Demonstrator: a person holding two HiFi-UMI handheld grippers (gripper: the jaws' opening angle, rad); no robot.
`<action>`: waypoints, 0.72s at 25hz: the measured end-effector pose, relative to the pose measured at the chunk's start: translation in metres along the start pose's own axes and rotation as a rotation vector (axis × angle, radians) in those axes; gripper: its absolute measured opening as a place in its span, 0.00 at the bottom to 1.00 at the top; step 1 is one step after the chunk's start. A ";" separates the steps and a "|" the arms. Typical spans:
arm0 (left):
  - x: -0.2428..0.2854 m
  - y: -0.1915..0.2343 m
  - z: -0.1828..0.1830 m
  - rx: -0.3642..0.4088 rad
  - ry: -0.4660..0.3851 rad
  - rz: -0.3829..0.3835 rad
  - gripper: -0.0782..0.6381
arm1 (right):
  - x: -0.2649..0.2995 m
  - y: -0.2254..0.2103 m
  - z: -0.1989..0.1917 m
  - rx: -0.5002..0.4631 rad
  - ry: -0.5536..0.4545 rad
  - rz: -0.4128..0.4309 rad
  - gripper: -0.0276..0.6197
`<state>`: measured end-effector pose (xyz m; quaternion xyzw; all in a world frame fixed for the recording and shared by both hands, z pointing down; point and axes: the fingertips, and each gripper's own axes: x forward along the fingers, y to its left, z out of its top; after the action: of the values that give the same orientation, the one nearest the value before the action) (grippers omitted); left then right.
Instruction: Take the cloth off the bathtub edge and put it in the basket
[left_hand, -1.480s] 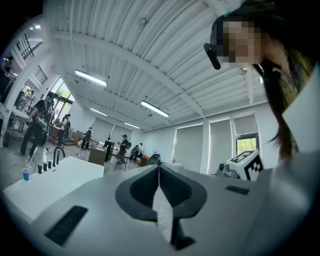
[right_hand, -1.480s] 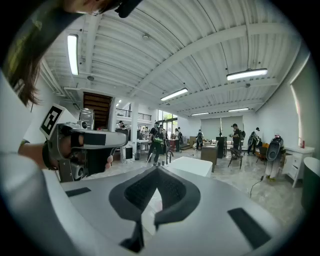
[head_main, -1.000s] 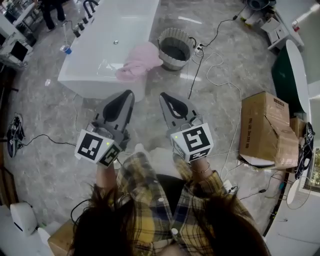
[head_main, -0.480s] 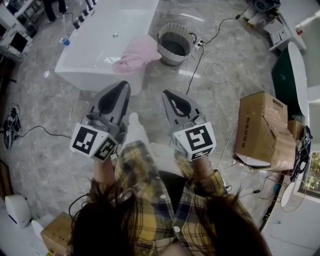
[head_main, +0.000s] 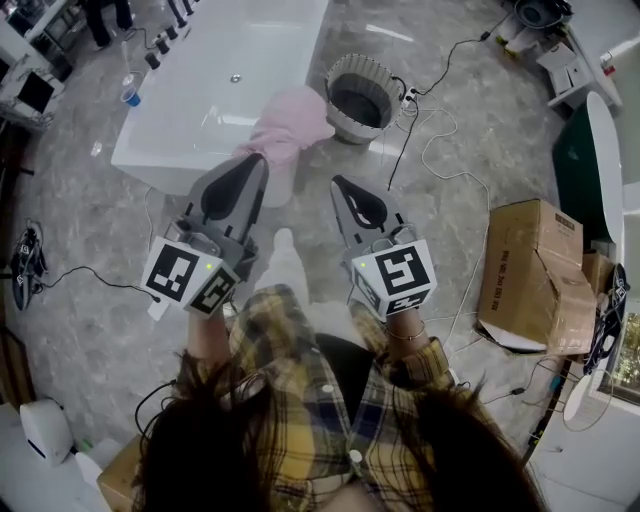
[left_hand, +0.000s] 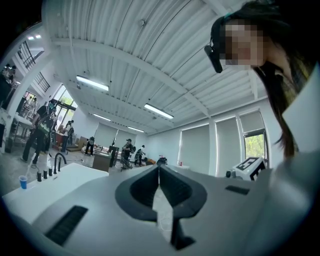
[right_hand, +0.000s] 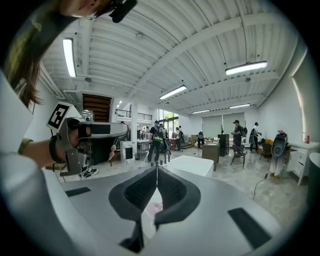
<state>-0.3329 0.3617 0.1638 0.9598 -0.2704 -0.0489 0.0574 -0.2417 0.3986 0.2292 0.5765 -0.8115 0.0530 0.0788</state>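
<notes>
A cardboard box (head_main: 530, 272) lies on the grey marble floor (head_main: 100, 230) at right — white cables (head_main: 432, 140) trail just beside it. A small blue cup (head_main: 130, 97) stands at upper left.

Grey marbled floor (head_main: 90, 230) under me; white bathtub (head_main: 210, 90) stands on it ahead and to the left; ribbed basket (head_main: 348, 124) sits on the floor just beside the tub's near right corner; pink cloth (head_main: 290, 120) is draped over that corner's edge, near the basket; black cable (head_main: 398, 150) trails across the floor from the basket; open cardboard box (head_main: 535, 270) on the floor, well apart to the right.
</notes>
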 end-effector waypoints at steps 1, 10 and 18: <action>0.011 0.011 0.002 0.001 0.004 -0.008 0.14 | 0.013 -0.006 0.003 0.003 0.008 -0.003 0.07; 0.085 0.107 0.012 0.005 0.035 -0.068 0.14 | 0.123 -0.051 0.031 0.017 0.000 -0.052 0.07; 0.102 0.169 0.009 -0.009 0.067 -0.056 0.14 | 0.182 -0.064 0.033 0.032 0.049 -0.075 0.07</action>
<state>-0.3345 0.1640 0.1717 0.9678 -0.2410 -0.0194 0.0694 -0.2423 0.2032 0.2304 0.6063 -0.7862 0.0773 0.0914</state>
